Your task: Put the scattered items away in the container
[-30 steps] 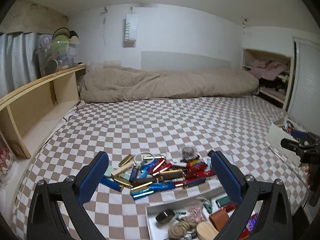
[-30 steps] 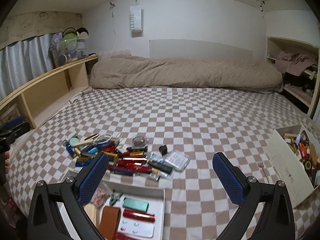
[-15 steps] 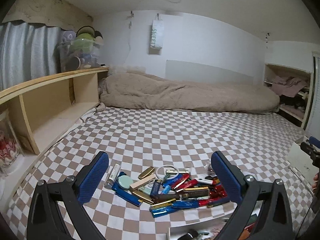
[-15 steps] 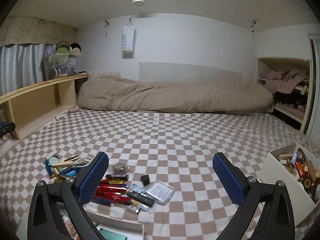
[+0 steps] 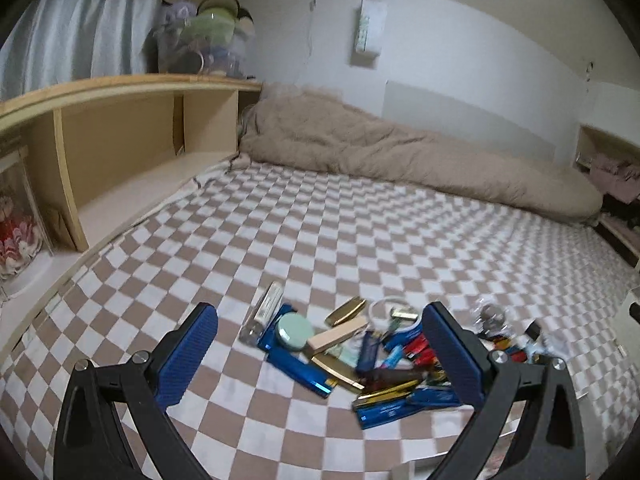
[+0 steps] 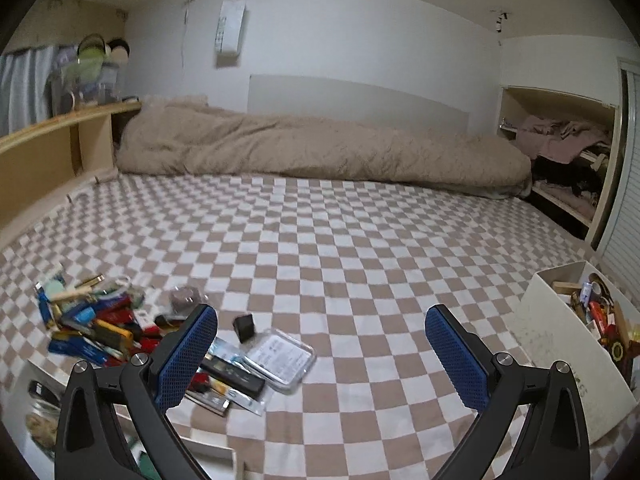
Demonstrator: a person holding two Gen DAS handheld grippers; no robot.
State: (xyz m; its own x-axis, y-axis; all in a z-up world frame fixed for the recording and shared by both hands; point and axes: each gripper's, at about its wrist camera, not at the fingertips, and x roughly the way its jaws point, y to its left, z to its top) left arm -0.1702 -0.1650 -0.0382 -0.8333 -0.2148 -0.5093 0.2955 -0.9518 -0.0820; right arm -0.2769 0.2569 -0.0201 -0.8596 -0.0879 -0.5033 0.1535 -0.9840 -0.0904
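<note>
A heap of small items (image 5: 360, 356) lies on the checkered bed cover: blue, red and gold sticks, a round mint compact (image 5: 295, 328) and a clear tube (image 5: 265, 312). My left gripper (image 5: 318, 354) hovers open over the heap's left part, holding nothing. In the right wrist view the same heap (image 6: 92, 320) sits at the left, with a clear packet (image 6: 280, 354) and a small black cube (image 6: 245, 326) nearer the middle. My right gripper (image 6: 320, 354) is open and empty above the bare cover. A white tray (image 6: 44, 408) with items shows at the lower left.
A white box (image 6: 576, 344) full of odds and ends stands at the right. A beige duvet (image 6: 320, 152) lies along the far wall. A wooden shelf unit (image 5: 112, 152) runs down the left side, an open closet (image 6: 560, 152) on the right.
Both cameras have swung and dipped. The left gripper has turned left, so the heap now lies lower right between its fingers. The right view shows more of the white box again. Both stay open.
</note>
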